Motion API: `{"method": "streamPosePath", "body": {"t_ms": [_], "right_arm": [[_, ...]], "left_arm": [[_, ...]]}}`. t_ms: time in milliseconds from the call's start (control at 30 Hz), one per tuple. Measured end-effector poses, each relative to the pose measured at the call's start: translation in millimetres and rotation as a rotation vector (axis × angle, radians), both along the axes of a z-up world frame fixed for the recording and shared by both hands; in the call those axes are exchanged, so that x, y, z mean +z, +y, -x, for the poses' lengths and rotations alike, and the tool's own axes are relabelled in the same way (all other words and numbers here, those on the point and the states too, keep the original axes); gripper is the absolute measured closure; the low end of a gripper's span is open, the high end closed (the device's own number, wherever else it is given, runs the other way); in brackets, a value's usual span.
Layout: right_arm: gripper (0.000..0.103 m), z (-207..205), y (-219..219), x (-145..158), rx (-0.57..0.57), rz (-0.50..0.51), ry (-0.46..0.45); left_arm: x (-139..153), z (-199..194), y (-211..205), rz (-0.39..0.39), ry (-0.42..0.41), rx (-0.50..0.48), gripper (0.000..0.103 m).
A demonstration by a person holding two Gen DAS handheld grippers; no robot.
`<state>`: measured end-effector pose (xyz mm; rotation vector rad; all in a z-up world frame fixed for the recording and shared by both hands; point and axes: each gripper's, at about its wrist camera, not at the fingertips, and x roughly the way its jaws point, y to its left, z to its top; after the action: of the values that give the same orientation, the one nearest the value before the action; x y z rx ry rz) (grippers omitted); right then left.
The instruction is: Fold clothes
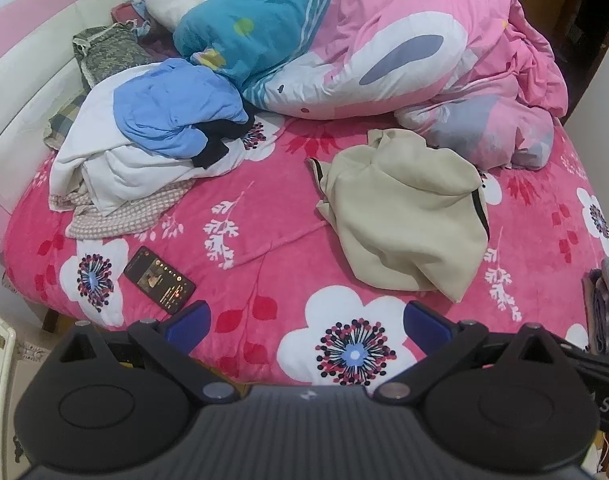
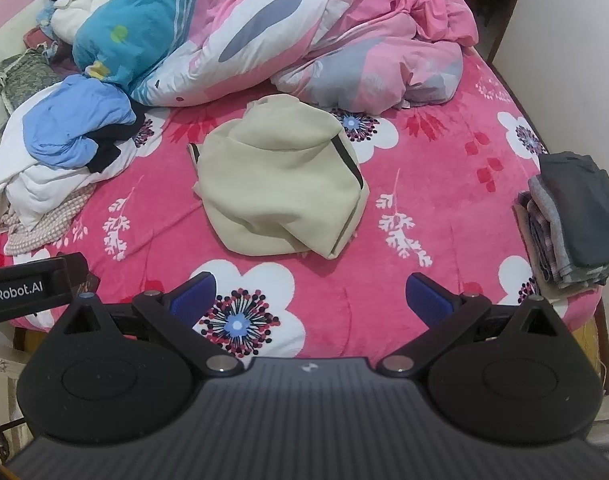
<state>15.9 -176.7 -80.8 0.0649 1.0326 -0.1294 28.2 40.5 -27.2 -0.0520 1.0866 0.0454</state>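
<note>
While both tools hang over the near edge of the bed, neither has hold of anything: the left tool and the right tool each have their blue pads spread wide, with only the flowered pink cover showing between them. The thing to fold next looks to be the beige garment, crumpled in a loose heap near the middle of the bed, ahead of both tools and clear of them. In the right wrist view it lies almost straight ahead, a little left of centre; in the left wrist view it sits ahead and off to the right. So the right tool seems the better lined up for a first reach, though the gap looks similar for both. Its long axis appears to run from the far end towards the near right corner, with a dark trim along the right edge — how the sleeves lie I cannot tell. A pile of unfolded clothes waits at the far left, a folded stack sits at the right edge, and a phone lies near the left tool.
</note>
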Motion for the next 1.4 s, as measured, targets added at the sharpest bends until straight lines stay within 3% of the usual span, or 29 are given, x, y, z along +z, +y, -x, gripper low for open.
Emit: {"method": "streamPosePath", "body": {"t_ms": [267, 567, 867, 1000, 1133, 1400], "right_arm": [[0.001, -16.9, 11.2, -8.1, -0.033, -0.031, -0.006], [0.001, -38.4, 20.2, -25.6, -0.037, -0.07, -0.019], [0.001, -70.9, 11.0, -35.4, 0.084, -0.052, -0.046], [0.001, -104.7, -10.8, -42.8, 0.172, -0.033, -0.102], [0.001, -151.3, -37.6, -55.7, 0.237, -0.056, -0.152], [0.001, -251.8, -58.6, -101.6, 0.374, -0.076, -0.142]], "left_arm": [[-10.3, -23.9, 15.3, 0.021, -0.003, -0.039, 0.0], [-21.9, -52.1, 33.5, 0.012, -0.083, -0.055, 0.0], [-36.9, -86.6, 32.1, 0.199, -0.174, -0.018, 0.0], [-51.4, -110.6, 18.1, 0.18, -0.153, 0.015, 0.0], [-74.5, -133.1, 11.7, 0.16, -0.109, 0.107, 0.0], [-136.3, -173.4, 13.5, 0.124, -0.097, 0.266, 0.005]]}}
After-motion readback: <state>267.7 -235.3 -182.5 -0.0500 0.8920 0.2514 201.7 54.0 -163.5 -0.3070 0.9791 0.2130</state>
